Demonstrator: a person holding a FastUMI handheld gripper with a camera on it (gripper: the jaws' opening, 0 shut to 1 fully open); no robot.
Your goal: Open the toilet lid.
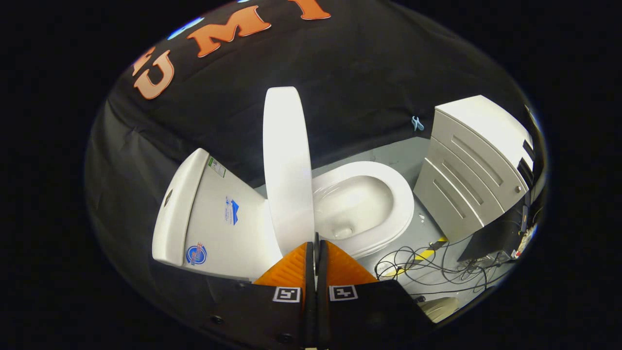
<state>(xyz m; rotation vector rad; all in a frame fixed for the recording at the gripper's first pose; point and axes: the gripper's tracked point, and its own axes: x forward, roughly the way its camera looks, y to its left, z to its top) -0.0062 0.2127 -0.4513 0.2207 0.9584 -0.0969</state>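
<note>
1. A grey floor (398, 160) is seen below the booth's wall.
2. On it are set 1 white toilet (359, 204) and 1 white cabinet (466, 180).
3. Tangled black cables (427, 267) and a yellow-black tape strip (427, 253) are laid beside them.

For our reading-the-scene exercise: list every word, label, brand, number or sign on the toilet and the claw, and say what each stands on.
None is readable.
Green-edged sticker, top of the tank: too small.
Blue logo sticker, tank side: blurred.
Round sticker, low on the tank: blurred.
Square markers on the claw: patterns, no letters. Its fingers are shut beside the raised lid.
</note>
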